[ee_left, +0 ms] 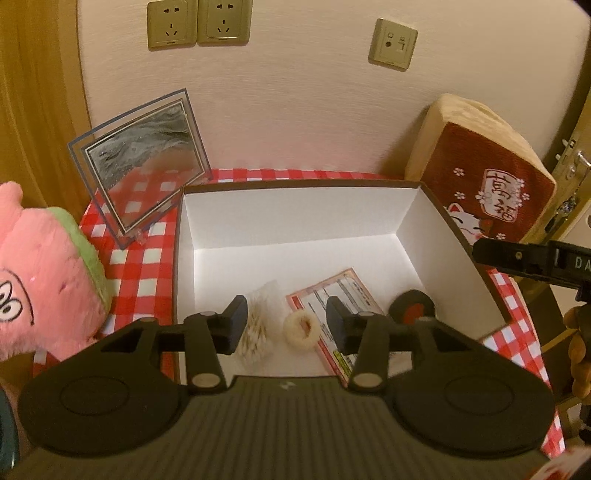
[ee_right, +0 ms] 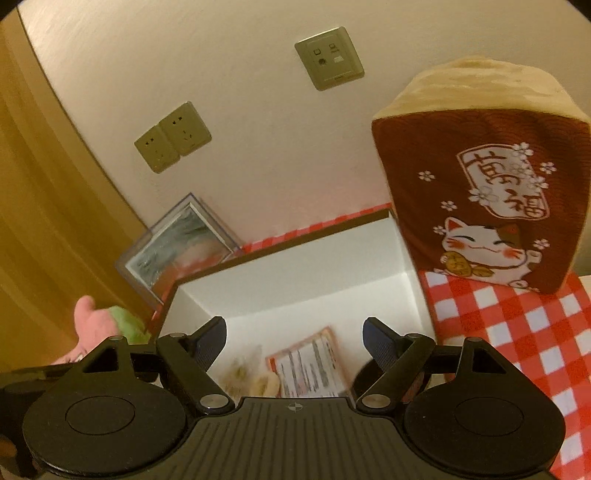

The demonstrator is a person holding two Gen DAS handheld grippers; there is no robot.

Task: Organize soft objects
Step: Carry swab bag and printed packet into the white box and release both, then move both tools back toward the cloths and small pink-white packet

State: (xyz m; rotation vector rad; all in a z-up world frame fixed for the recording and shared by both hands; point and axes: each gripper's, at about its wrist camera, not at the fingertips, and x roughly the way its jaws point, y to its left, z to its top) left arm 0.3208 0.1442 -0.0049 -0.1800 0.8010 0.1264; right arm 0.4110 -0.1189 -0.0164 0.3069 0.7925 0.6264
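Note:
A white-lined cardboard box (ee_left: 295, 218) stands open on the red-checked cloth. On its floor lie a cream fluffy ring (ee_left: 300, 327), a pale fuzzy bundle (ee_left: 258, 325), an orange printed packet (ee_left: 334, 295) and a black-and-red round thing (ee_left: 413, 308). My left gripper (ee_left: 286, 321) hangs open over the box's near end, nothing between its fingers. My right gripper (ee_right: 294, 345) is open too, above the same box (ee_right: 295, 273), with the packet (ee_right: 310, 363) below it. A pink-and-green plush (ee_left: 48, 269) sits left of the box. A brown lucky-cat cushion (ee_right: 487, 206) leans on the wall at the right.
A clear framed sand picture (ee_left: 142, 162) stands at the back left of the table. Wall sockets (ee_left: 199, 24) are above it. The other gripper's black body (ee_left: 535, 258) pokes in at the right edge. A door handle (ee_left: 581, 158) is at the far right.

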